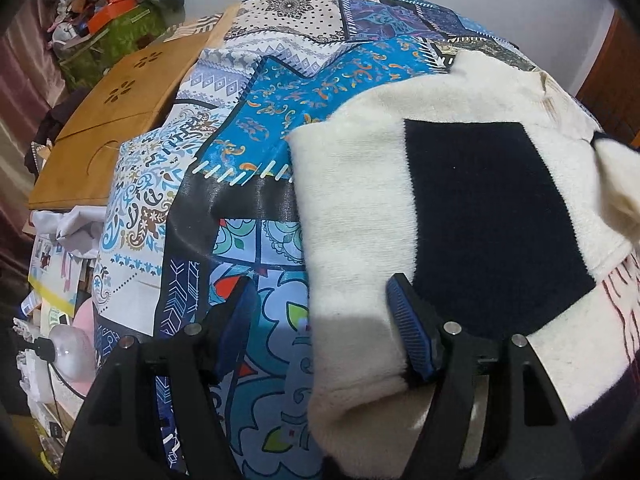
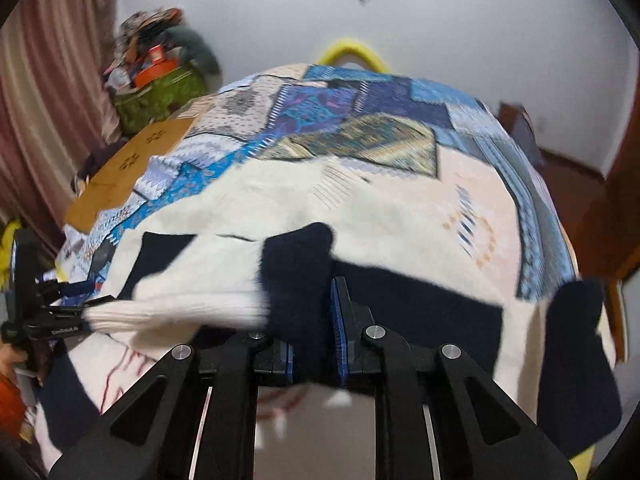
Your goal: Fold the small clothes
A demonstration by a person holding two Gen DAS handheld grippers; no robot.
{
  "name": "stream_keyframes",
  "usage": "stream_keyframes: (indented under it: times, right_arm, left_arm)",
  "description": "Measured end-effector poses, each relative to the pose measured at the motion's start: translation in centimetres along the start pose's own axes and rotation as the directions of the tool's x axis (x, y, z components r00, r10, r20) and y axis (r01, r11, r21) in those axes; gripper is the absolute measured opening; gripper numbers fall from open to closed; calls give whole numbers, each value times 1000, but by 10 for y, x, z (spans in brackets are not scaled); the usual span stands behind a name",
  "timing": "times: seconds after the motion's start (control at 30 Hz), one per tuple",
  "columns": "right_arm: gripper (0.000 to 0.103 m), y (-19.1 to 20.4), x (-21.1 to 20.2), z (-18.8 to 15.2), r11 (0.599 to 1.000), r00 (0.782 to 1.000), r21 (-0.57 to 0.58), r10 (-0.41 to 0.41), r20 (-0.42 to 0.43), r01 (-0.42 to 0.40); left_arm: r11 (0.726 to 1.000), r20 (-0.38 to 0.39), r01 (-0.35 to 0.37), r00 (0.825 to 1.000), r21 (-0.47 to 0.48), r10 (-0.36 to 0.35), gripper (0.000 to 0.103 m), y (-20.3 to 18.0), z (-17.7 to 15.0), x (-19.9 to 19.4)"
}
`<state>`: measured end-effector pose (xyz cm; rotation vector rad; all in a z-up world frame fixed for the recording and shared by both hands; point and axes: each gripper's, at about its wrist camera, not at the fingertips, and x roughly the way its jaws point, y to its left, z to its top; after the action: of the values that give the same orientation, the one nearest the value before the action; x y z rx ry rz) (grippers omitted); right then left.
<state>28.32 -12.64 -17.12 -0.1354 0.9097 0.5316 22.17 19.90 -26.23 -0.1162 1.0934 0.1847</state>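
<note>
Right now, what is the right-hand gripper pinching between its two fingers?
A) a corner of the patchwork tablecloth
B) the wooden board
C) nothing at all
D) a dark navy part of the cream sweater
D: in the right wrist view the right gripper has its blue pads closed on a dark navy sleeve end of the cream sweater, while the patchwork tablecloth lies flat underneath.

You have a fuzzy, matt cream-and-navy knit sweater (image 1: pixel 360 208) on a smooth, slightly glossy patchwork-print cloth (image 1: pixel 248 128), beside a matt wooden board (image 1: pixel 120 120), while your gripper fingers (image 1: pixel 412 332) look like black plastic with ribbed blue pads and shiny metal pins.
</note>
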Motion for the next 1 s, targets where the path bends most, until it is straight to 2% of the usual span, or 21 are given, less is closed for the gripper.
stream_keyframes:
  times: [0.4, 0.67, 0.9, 1.0]
  right_arm:
    - [12, -48, -19, -36, 995, 998, 70, -63, -28, 65]
    - [12, -60, -28, -45, 994, 998, 91, -53, -25, 55]
    - [12, -89, -68, -43, 986, 991, 111, -126, 41, 121]
    - [12, -105, -92, -40, 981, 983, 114, -166, 78, 157]
  left_arm:
    - [1000, -3, -22, 1000, -5, 22, 73, 1, 0, 0]
    - [999, -3, -41, 999, 2, 41, 75, 0, 1, 0]
    - [994, 14, -98, 995, 54, 97, 74, -9, 6, -10]
    - [995, 36, -86, 996, 54, 84, 73, -15, 17, -24]
